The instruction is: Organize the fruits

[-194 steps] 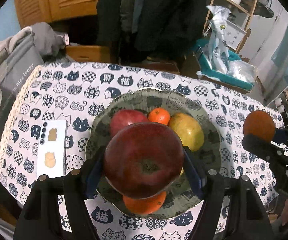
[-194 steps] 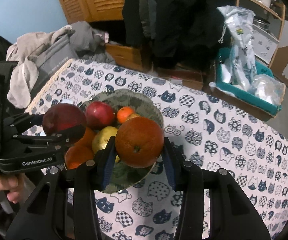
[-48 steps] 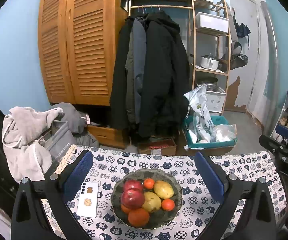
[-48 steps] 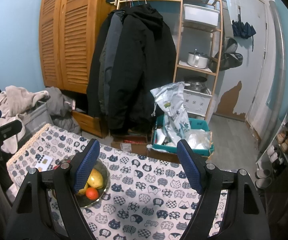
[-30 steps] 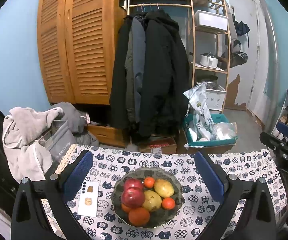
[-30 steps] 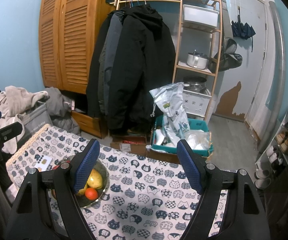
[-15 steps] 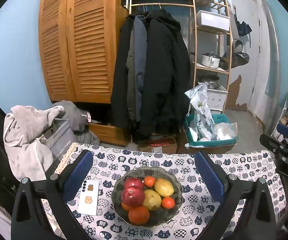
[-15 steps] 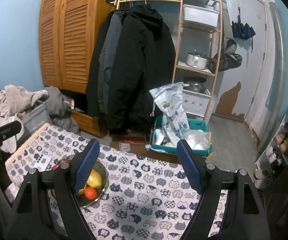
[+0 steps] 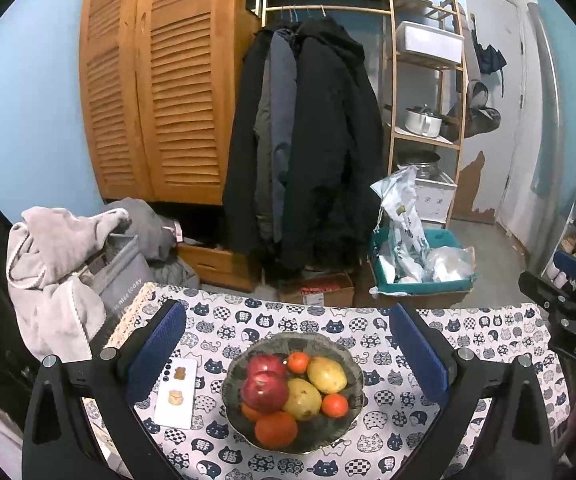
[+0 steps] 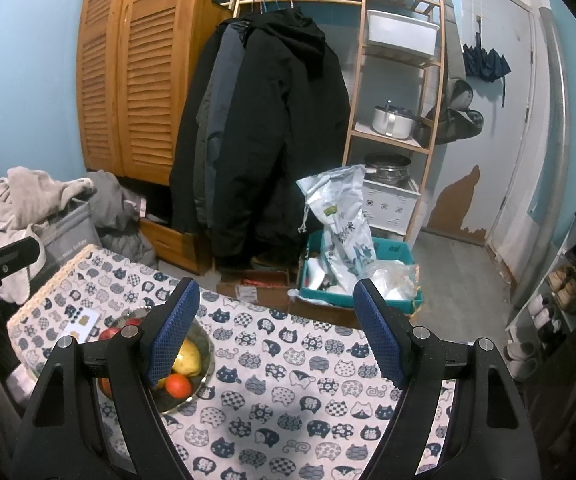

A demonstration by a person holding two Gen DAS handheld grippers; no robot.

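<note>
A dark glass bowl (image 9: pixel 351 364) on the cat-print tablecloth holds several fruits: two red apples (image 9: pixel 264 390), an orange (image 9: pixel 276 429), two yellow-green mangoes (image 9: pixel 326 374) and small tangerines (image 9: pixel 298 361). My left gripper (image 9: pixel 287 354) is open and empty, raised well above and behind the bowl. My right gripper (image 10: pixel 275 334) is open and empty, raised over the table to the right of the bowl (image 10: pixel 204 354), whose left part is hidden behind its left finger. A mango (image 10: pixel 187 358) and a tangerine (image 10: pixel 178 385) show there.
A white phone with bear stickers (image 9: pixel 175 392) lies left of the bowl. Past the table's far edge are a pile of clothes (image 9: pixel 59 264), hanging coats (image 9: pixel 304 140), a teal bin with bags (image 9: pixel 416 264) and a shelf rack (image 10: pixel 400 92).
Between 6.5 s and 1.6 s ago both grippers let go of their fruit, the apple and the orange, into the bowl and drew back and up. Over the last second they barely moved.
</note>
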